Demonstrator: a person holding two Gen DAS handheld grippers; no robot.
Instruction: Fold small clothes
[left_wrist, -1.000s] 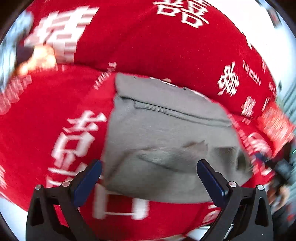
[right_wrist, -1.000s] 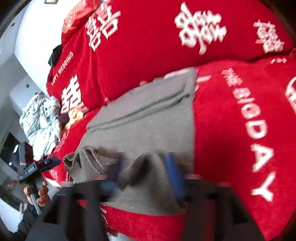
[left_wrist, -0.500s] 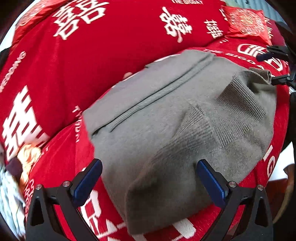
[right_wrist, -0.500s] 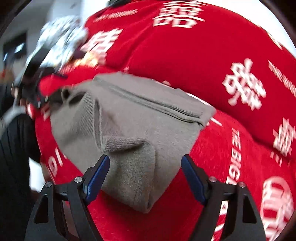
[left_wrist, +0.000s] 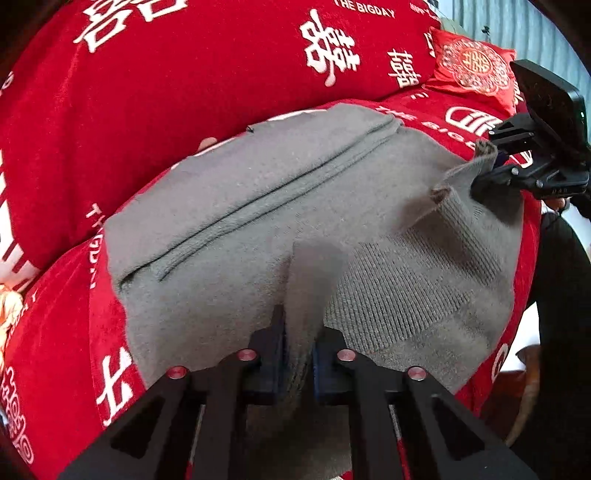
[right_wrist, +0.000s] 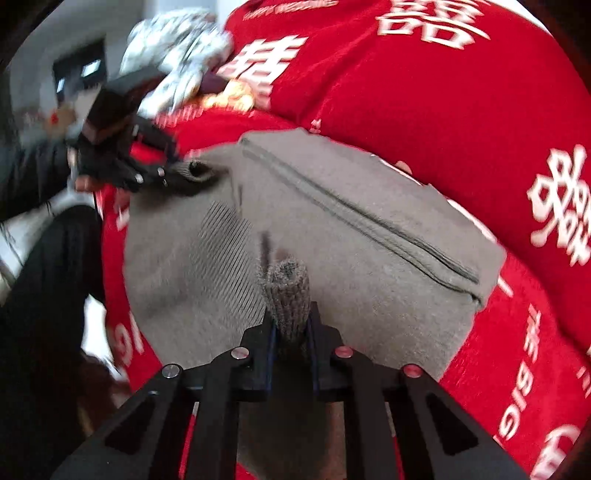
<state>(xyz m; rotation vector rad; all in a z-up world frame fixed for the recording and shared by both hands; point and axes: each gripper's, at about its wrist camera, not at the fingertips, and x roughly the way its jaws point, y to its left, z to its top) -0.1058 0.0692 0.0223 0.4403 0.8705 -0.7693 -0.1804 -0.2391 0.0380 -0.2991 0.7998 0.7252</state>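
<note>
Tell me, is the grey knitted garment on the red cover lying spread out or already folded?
Partly folded. The grey garment lies doubled into a flat block on the red cover, with ribbed ends pinched in the left gripper and right gripper.

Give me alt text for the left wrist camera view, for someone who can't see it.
The left gripper is closing on a pinched fold of a grey sweater spread over a red cover with white lettering. At the right edge, the right gripper grips the sweater's ribbed hem.
</note>
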